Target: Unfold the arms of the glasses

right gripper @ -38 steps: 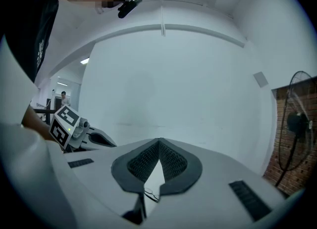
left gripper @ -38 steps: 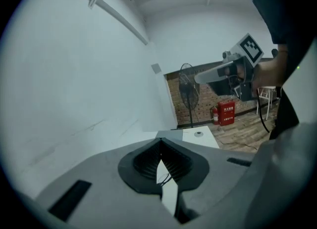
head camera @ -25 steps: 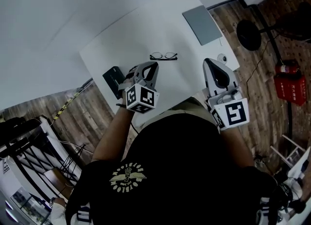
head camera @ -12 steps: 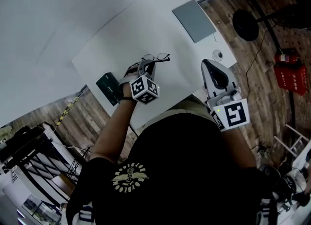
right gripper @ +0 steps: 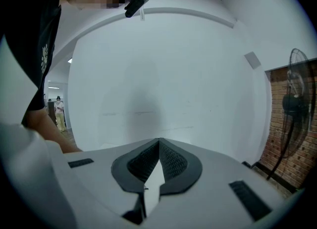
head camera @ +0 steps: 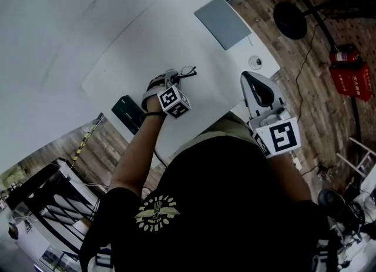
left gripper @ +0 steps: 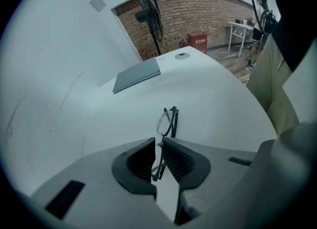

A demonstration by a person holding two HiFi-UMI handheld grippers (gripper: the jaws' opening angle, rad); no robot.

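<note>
The thin dark-rimmed glasses [head camera: 188, 71] are at the white table's [head camera: 135, 47] near middle, arms lying folded against the frame. My left gripper [head camera: 175, 77] is shut on one end of them. In the left gripper view the frame [left gripper: 166, 122] sticks out past the pads [left gripper: 176, 158], a thin dark piece pinched between the jaws, the far lens over the tabletop. My right gripper [head camera: 247, 78] hovers at the table's near right edge, well apart from the glasses. Its jaws are shut with nothing between them [right gripper: 159, 144], pointing at a white wall.
A grey flat laptop [head camera: 222, 22] lies at the table's far right, with a small round disc [head camera: 255, 62] near the right edge. A dark case [head camera: 127, 113] sits at the near left corner. A standing fan [head camera: 289, 19] and red box [head camera: 351, 71] stand on the wooden floor.
My left gripper reached forward to the glasses and shut on their end. The right gripper stayed where it was, still shut.
</note>
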